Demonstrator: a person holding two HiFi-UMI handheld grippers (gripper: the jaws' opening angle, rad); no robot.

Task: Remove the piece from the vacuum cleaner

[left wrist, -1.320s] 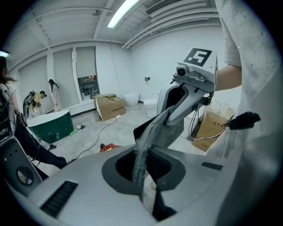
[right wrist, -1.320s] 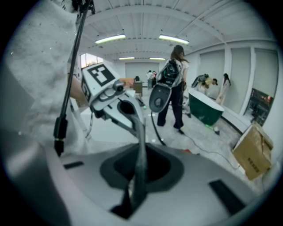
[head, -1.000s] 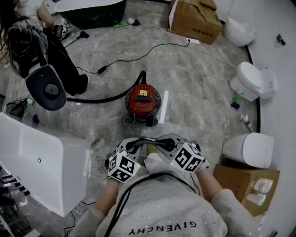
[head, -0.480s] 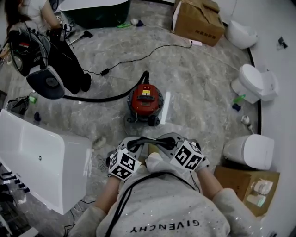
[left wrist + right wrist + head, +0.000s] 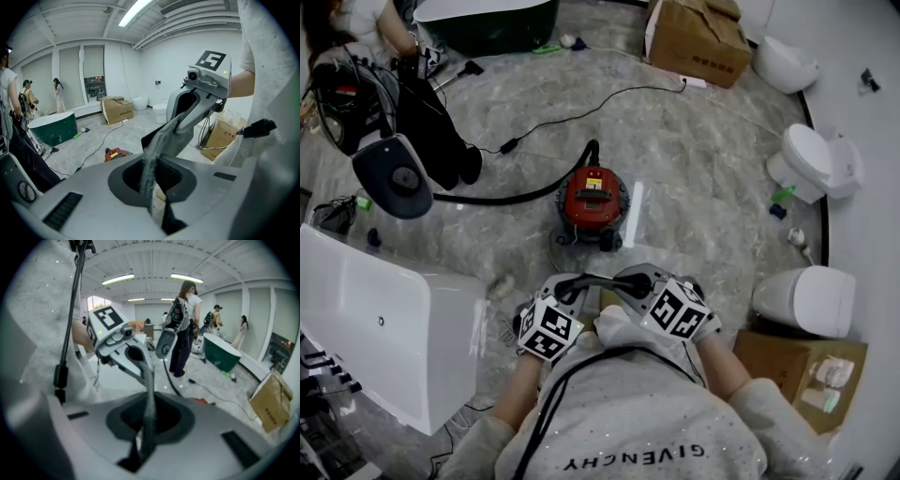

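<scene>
A red canister vacuum cleaner [image 5: 593,202] stands on the marble floor, its black hose [image 5: 502,199] running off to the left. Below it, close to my chest, both grippers meet with a limp grey cloth piece [image 5: 598,279] stretched between them. My left gripper [image 5: 570,286] is shut on one end, and the cloth [image 5: 151,164] runs from its jaws up to the right gripper [image 5: 190,105]. My right gripper [image 5: 628,278] is shut on the other end, where the cloth [image 5: 149,399] shows as a thin strip reaching the left gripper [image 5: 133,352].
A white bathtub [image 5: 375,319] lies at the left. Toilets [image 5: 811,164] [image 5: 802,302] line the right wall, with cardboard boxes [image 5: 698,37] [image 5: 787,366] nearby. A person with gear [image 5: 422,122] stands at the upper left. A power cord [image 5: 581,117] crosses the floor beyond the vacuum.
The view swayed a little. Both grippers stay together on the cloth, drifting slightly upward; the vacuum has not moved.
</scene>
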